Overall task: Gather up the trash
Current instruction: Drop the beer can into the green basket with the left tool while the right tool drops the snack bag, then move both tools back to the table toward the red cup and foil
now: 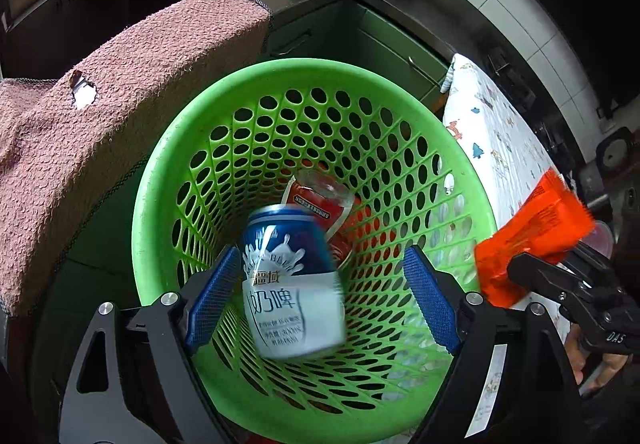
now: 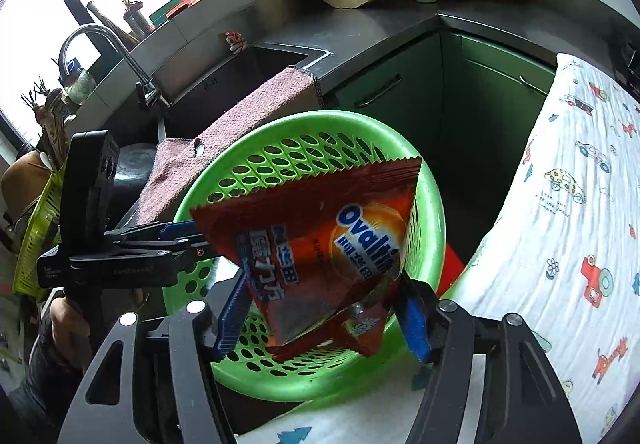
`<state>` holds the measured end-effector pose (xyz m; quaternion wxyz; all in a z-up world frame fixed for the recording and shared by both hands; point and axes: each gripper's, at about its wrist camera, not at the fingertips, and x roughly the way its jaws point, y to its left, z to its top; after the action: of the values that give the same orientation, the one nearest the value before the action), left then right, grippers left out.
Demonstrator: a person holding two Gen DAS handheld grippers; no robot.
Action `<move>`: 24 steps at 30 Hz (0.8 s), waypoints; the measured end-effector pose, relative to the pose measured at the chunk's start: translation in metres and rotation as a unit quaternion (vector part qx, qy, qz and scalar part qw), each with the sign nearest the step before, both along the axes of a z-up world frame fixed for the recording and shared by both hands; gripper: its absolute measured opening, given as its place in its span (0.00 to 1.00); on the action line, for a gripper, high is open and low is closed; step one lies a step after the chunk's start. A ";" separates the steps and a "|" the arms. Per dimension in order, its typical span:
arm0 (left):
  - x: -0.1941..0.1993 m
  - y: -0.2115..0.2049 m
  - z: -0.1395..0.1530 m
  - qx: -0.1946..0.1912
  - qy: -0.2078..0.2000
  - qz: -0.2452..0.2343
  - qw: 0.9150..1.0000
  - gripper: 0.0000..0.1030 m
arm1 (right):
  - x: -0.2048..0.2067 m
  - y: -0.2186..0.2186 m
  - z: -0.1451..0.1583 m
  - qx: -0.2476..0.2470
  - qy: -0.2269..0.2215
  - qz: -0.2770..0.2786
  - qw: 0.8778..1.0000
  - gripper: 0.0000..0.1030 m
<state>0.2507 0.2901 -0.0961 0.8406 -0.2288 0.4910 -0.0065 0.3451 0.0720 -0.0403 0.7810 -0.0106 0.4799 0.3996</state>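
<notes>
While a blurred blue-and-white can point(image 1: 294, 284), apparently untouched between the spread left fingers point(image 1: 212, 298), is seen over the green basket point(image 1: 160, 180), an "Ovaltine" packet point(image 2: 320, 260) is shown only between the parted right fingers point(image 2: 232, 314).

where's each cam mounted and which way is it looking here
Left wrist: on the left gripper, looking steeply down into the green basket at a blue can between its open fingers; the right gripper and a hand show at right.
Right wrist: on the right gripper, angled down at the basket rim behind an Ovaltine packet; the left gripper shows at left.
Shared: basket, pink towel, printed cloth, sink.
</notes>
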 end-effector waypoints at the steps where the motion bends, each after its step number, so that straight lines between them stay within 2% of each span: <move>1: 0.000 0.000 0.000 -0.001 0.000 0.000 1.000 0.81 | 0.000 0.000 0.000 0.000 0.001 0.001 1.000 0.64; 13: -0.006 -0.002 0.005 -0.005 0.000 0.004 1.000 0.82 | -0.012 -0.025 0.008 0.010 -0.011 -0.011 1.000 0.74; 24: -0.013 -0.028 0.026 -0.001 -0.016 -0.010 1.000 0.83 | -0.040 -0.105 0.028 0.015 -0.040 -0.062 0.997 0.82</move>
<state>0.2377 0.2624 -0.0700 0.8480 -0.2242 0.4798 -0.0190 0.3047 -0.0333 -0.0127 0.8226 0.0148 0.4424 0.3570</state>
